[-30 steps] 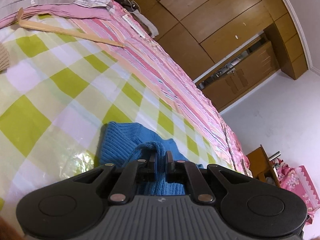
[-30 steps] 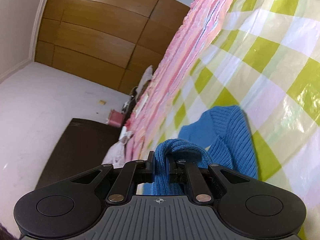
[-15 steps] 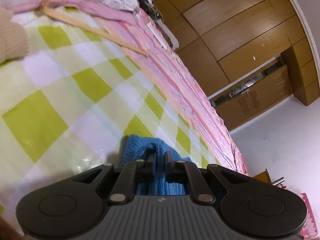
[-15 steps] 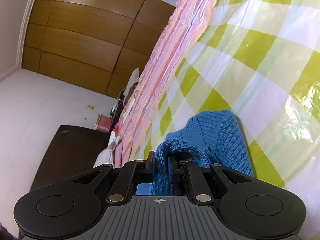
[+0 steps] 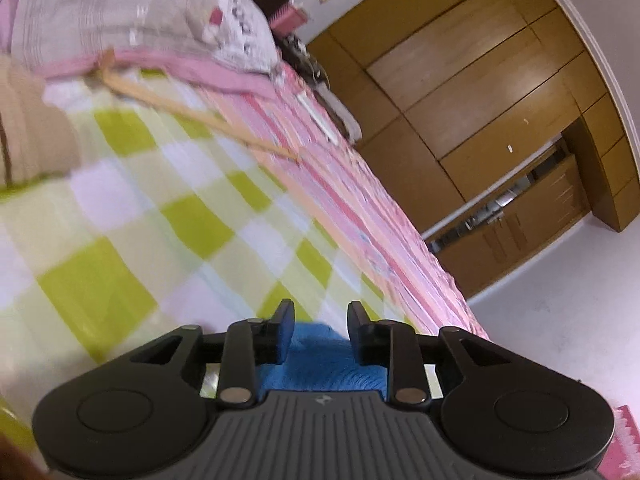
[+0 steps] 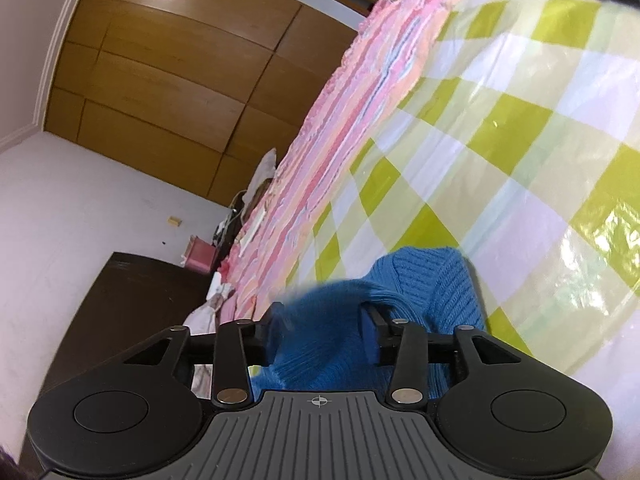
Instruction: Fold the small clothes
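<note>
A blue knit sweater (image 6: 436, 292) lies bunched on the green-and-white checked bed cover (image 6: 520, 128). In the right wrist view my right gripper (image 6: 322, 320) is open, with a blurred fold of the sweater lying loose between its spread fingers. In the left wrist view my left gripper (image 5: 320, 316) is open too, and the blue sweater (image 5: 320, 360) shows low between and under its fingers. The rest of the sweater is hidden behind the gripper bodies.
A beige knit garment (image 5: 28, 120) lies at the left on the bed. A wooden hanger (image 5: 192, 116) and a pillow (image 5: 140, 20) are at the head. A pink striped blanket (image 5: 360, 220) runs along the far edge. A wooden wardrobe (image 5: 480, 100) stands beyond.
Both grippers were shut on folds of the blue sweater and have now opened and let go. The left view has swung up toward the pillow.
</note>
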`<state>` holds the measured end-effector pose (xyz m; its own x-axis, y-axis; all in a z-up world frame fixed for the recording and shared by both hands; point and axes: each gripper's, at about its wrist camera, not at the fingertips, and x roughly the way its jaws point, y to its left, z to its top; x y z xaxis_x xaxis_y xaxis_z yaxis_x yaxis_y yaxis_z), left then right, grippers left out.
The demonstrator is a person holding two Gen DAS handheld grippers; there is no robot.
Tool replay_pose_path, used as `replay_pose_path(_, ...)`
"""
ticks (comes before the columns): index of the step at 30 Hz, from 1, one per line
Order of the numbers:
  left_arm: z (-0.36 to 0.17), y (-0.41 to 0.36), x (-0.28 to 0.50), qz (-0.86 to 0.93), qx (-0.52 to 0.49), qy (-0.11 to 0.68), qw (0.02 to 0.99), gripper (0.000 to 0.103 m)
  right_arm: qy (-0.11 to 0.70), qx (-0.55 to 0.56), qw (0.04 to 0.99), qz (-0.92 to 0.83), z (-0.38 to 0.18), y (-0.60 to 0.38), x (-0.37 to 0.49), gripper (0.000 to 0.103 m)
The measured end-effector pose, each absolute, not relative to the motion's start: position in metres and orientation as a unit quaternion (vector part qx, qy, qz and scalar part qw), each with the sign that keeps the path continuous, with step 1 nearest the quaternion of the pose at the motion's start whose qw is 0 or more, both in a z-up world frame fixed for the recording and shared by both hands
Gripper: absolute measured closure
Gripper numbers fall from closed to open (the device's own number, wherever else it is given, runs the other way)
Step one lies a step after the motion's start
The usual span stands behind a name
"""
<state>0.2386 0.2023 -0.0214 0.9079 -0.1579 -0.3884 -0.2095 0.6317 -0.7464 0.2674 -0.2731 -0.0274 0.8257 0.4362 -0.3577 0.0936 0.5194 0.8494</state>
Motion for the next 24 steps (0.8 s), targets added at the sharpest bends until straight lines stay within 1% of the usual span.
replay_pose_path(4, -0.015, 0.195, 0.24, 0.009, -0.391, 0.218, 0.894, 0.068, 0.272, 0.459, 0.84, 0.099, -0.022, -0.27, 0.268, 0.058)
replay_pose_path(7, -0.014, 0.183, 0.246, 0.004, -0.345, 0.233, 0.909, 0.064, 0.279, 0.44, 0.849, 0.092, -0.021, -0.267, 0.268, 0.057)
replay_pose_path(9, -0.013, 0.177, 0.248, 0.009, -0.314, 0.241, 0.918, 0.058, 0.289, 0.412, 0.86, 0.083, -0.02, -0.263, 0.267, 0.057)
replay_pose_path(11, -0.014, 0.172, 0.252, 0.017, -0.281, 0.253, 0.926, 0.054, 0.296, 0.37, 0.877, 0.075, -0.018, -0.256, 0.265, 0.058)
replay_pose_path(14, -0.02, 0.166, 0.26, 0.027, -0.239, 0.278, 0.93, 0.054, 0.304, 0.314, 0.897, 0.066, -0.015, -0.248, 0.266, 0.058)
replay_pose_path(18, -0.026, 0.159, 0.269, 0.032, -0.21, 0.297, 0.931, 0.054, 0.313, 0.276, 0.907, 0.065, -0.012, -0.24, 0.269, 0.058)
replay_pose_path(20, -0.027, 0.154, 0.272, 0.026, -0.194, 0.305, 0.932, 0.055, 0.314, 0.245, 0.915, 0.059, -0.009, -0.234, 0.271, 0.058)
replay_pose_path(22, -0.028, 0.148, 0.271, 0.028, -0.175, 0.304, 0.936, 0.064, 0.315, 0.219, 0.922, 0.054, -0.008, -0.231, 0.272, 0.058)
replay_pose_path(23, -0.029, 0.146, 0.271, 0.031, -0.168, 0.305, 0.937, 0.073, 0.319, 0.21, 0.923, 0.052, -0.009, -0.229, 0.273, 0.058)
replay_pose_path(24, -0.029, 0.145, 0.27, 0.038, -0.162, 0.307, 0.937, 0.076, 0.323, 0.202, 0.923, 0.049, -0.009, -0.228, 0.274, 0.058)
